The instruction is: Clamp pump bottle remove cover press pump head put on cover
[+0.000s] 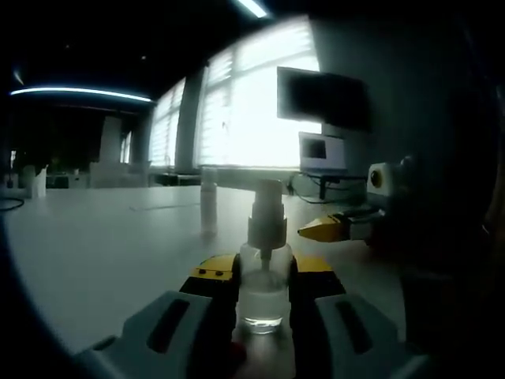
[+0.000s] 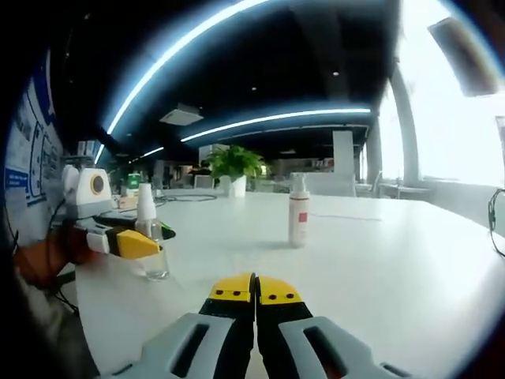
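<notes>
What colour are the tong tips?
Yellow, on grey bodies. Clearest in the right gripper view: right tongs shut; left tongs grip the pump bottle.

pump bottle on table, cover behind

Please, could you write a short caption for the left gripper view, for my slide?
Left gripper clamps the uncapped pump bottle on the table; the cover stands behind it.

left gripper — low over table, yellow-tipped jaws closed against both sides of the pump bottle, bottle upright | right gripper — level, jaws pressed together, nothing between them, well apart from left | right gripper seen from left gripper view, off to the right, tips pointing inward
</notes>
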Motion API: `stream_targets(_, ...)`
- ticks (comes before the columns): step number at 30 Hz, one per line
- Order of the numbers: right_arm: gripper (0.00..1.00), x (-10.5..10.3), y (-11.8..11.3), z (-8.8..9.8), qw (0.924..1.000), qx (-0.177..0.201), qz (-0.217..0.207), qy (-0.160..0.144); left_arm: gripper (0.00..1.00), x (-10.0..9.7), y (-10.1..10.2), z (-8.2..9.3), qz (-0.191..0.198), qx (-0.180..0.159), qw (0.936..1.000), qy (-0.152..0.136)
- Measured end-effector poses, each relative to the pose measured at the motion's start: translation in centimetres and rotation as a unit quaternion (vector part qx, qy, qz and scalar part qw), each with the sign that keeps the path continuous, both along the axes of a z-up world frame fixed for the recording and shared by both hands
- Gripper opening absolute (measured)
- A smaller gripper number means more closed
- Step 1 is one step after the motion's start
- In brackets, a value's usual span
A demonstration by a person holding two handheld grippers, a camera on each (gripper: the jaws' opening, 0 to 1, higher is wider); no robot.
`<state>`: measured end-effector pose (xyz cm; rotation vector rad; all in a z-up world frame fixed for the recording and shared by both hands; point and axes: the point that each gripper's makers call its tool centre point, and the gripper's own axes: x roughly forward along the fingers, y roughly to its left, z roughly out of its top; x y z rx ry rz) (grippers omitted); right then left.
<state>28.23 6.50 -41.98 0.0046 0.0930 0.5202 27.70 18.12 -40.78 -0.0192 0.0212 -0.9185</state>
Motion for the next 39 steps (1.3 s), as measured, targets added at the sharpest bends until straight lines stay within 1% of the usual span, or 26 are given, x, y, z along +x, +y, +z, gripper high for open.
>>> stream_targets(4, 0.0, -0.18, 0.01, -0.06, 0.9999, 0.01, 0.0, 0.007, 0.16, 0.0, -0.01, -0.02, 0.0, 0.001, 1.0, 0.0)
stream_targets(7, 0.0, -0.11, 0.2, -0.26, 1.0, -0.007, 0.003, 0.003, 0.16, 0.0, -0.01, -0.05, -0.001, 0.002, 1.0, -0.001)
stream_targets(9, 0.0, -0.07, 0.3, -0.25, 0.9999, -0.011, 0.006, -0.002, 0.16, -0.02, 0.02, -0.06, -0.001, 0.003, 1.0, -0.002)
stream_targets(15, 0.0, 0.0, 0.36, -0.26, 0.9999, -0.001, 0.016, 0.005, 0.16, -0.17, -0.14, -0.1, -0.002, 0.006, 1.0, -0.003)
stream_targets(20, 0.0, 0.04, 0.19, -0.14, 0.9999, 0.008, 0.013, 0.004, 0.16, -0.1, -0.12, -0.19, -0.001, 0.01, 0.9999, -0.004)
stream_targets(28, 0.0, 0.04, 0.29, -0.26, 0.9999, 0.001, 0.015, 0.005, 0.16, -0.13, -0.25, -0.25, -0.001, 0.013, 0.9999, -0.004)
stream_targets(39, 0.0, -0.02, 0.43, -0.3, 0.9997, -0.02, 0.015, -0.007, 0.16, -0.02, -0.19, -0.34, 0.0, 0.014, 0.9999, -0.003)
